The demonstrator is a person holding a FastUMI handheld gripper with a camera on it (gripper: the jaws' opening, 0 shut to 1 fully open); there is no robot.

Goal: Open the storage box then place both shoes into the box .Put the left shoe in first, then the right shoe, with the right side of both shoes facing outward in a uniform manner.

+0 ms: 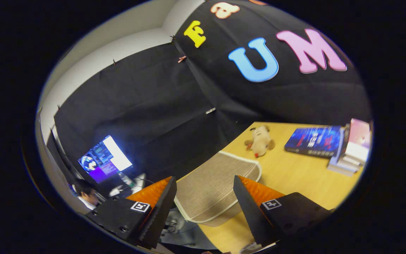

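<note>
Gripper [204, 197] fingers spread, holding nothing, tilted above beige fabric storage box [213, 187]; plush toy [259, 141] at 1 o'clock. Risk: tilted approach skids off soft lid.

We found no text that could be read with confidence. The dark blue book [314, 141] lying flat on the light wooden table [294, 176] carried lettering on its cover, but it was too small and blurred for us to make out. Each finger of the open gripper [204, 197] bore a small square black-and-white marker [140, 206], a coded pattern rather than words or numbers.
</note>
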